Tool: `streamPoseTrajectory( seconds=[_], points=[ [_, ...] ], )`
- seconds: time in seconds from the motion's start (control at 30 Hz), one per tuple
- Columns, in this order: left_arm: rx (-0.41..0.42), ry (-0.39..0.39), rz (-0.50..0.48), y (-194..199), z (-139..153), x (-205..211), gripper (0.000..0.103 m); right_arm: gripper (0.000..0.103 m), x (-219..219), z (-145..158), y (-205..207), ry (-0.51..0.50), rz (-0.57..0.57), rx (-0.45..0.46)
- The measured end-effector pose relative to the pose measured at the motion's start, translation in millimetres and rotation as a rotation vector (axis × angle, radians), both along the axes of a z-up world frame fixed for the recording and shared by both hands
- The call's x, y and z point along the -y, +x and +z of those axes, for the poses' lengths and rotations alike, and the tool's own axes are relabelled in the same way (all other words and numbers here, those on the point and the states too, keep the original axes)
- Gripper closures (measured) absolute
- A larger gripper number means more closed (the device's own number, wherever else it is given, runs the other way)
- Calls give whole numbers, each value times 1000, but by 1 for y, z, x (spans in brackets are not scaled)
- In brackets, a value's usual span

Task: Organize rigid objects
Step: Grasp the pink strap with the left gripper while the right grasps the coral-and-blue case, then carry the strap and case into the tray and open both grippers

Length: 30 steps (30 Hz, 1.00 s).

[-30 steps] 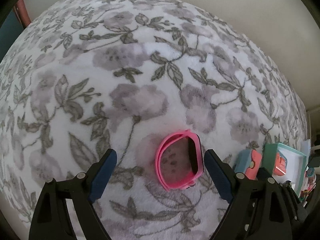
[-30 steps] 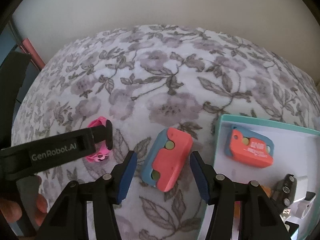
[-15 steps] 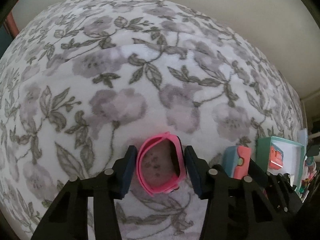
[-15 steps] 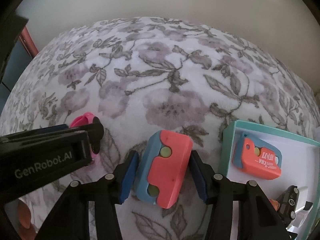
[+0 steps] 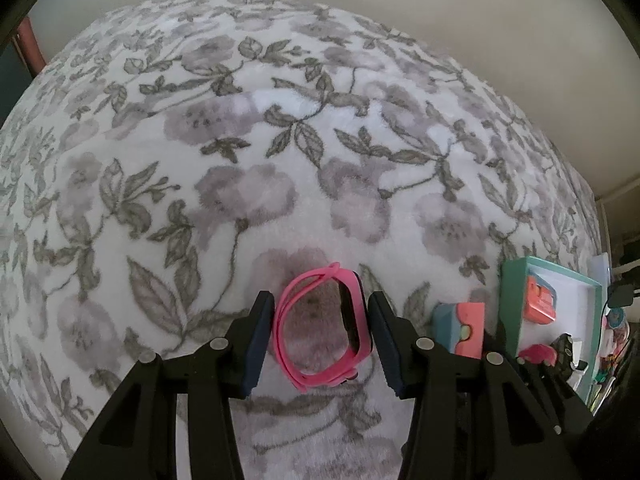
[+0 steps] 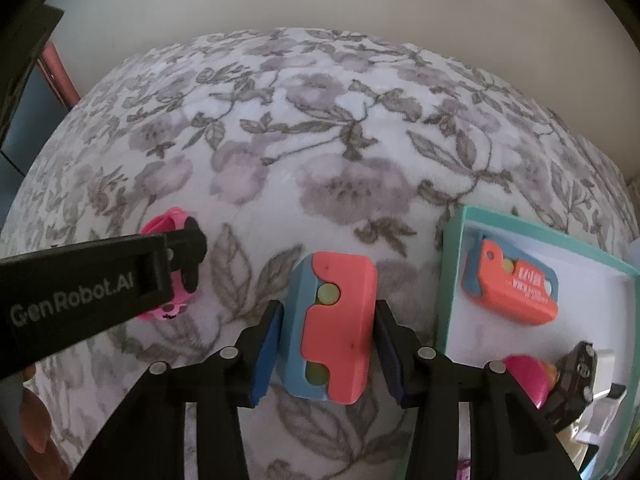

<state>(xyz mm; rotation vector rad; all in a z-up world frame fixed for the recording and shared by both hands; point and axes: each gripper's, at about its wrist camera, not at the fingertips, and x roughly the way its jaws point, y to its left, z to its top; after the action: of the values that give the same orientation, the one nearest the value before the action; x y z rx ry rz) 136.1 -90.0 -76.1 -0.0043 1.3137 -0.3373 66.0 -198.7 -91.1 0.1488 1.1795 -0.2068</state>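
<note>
1. The left gripper (image 5: 320,334) has its two blue-padded fingers (image 5: 256,340) pressed against either side of a pink wristband (image 5: 324,332), clamped on it over the floral blanket (image 5: 260,160)
2. The wristband stands on edge, its dark face turned toward the right-hand finger; whether it is clear of the blanket cannot be told
3. The right gripper (image 6: 326,330) has closed to a narrow span around a coral and blue case (image 6: 334,328), both pads touching its long sides
4. The case shows two pale green round spots along the seam where its coral and blue halves meet
5. Just to the right of that case sits a teal-rimmed box (image 6: 450,280) with a white floor
6. Inside the box lie a second coral case (image 6: 516,292) bearing white lettering, a magenta rounded item (image 6: 524,376) and a dark metal piece (image 6: 576,376)
7. In the right wrist view the left tool's black body, marked GenRobot.AI, crosses the left side with the wristband at its tip
</note>
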Motion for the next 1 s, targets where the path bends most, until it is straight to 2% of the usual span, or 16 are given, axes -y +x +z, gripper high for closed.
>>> streamPoseTrajectory(
  seconds=[0.33,0.53,0.83,1.0],
  points=[
    [121,-39,-39,-26,55,4,53,55,1,35,-28,69,-40,71],
    [183,-80,-78,-46,84,16,53,55,15,61,-55,61,-87,110],
    [224,-89,-155,-75,99,41,53,55,43,87,-98,75,-173,153],
    [209,-104,-207,-93,98,56,53,55,60,94,-119,59,-231,155]
  ],
)
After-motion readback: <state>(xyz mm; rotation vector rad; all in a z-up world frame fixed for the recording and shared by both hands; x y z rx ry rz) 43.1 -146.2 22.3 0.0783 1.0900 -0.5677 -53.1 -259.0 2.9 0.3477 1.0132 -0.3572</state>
